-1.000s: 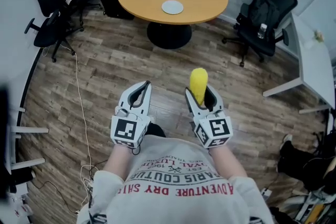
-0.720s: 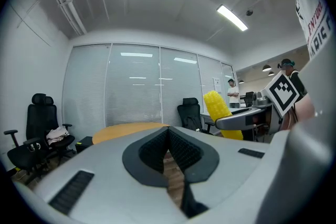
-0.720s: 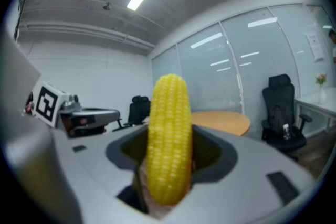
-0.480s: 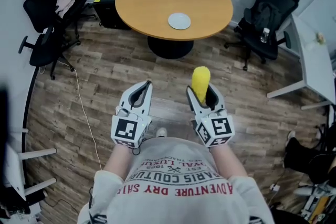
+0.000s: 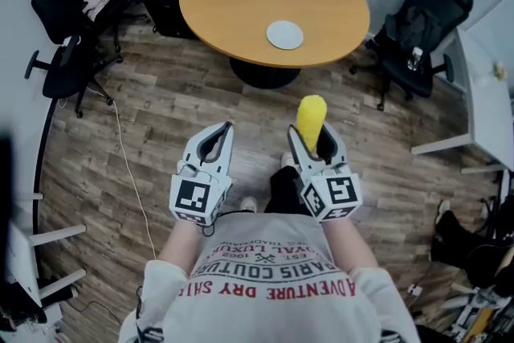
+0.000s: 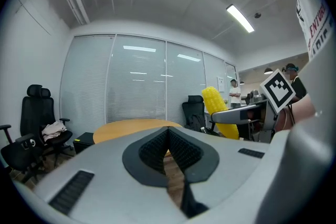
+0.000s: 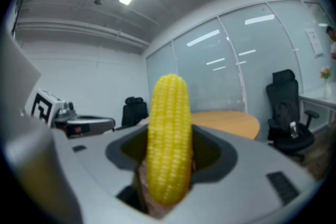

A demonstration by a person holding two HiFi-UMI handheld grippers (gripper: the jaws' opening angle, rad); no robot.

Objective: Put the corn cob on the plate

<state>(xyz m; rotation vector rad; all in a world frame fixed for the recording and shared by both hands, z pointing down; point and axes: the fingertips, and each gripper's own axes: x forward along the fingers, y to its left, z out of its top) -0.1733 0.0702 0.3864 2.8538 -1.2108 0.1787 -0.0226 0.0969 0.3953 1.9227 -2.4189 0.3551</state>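
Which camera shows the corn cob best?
The right gripper view: the corn cob fills the centre between the jaws, kernels clear. The head view shows it small from above; the left gripper view, small and off-centre.

The only readable stuff is on the person's shirt [image 5: 273,285] at the bottom of the head view, upside down from there. Red "ADVENTURE DRY SHI…" gets cut off at the left, with dark "…ARIS COUTUR…" above it and what looks like a tiny "EST 1992". The upper right of the left gripper view catches red "ENTUR" on the same shirt.
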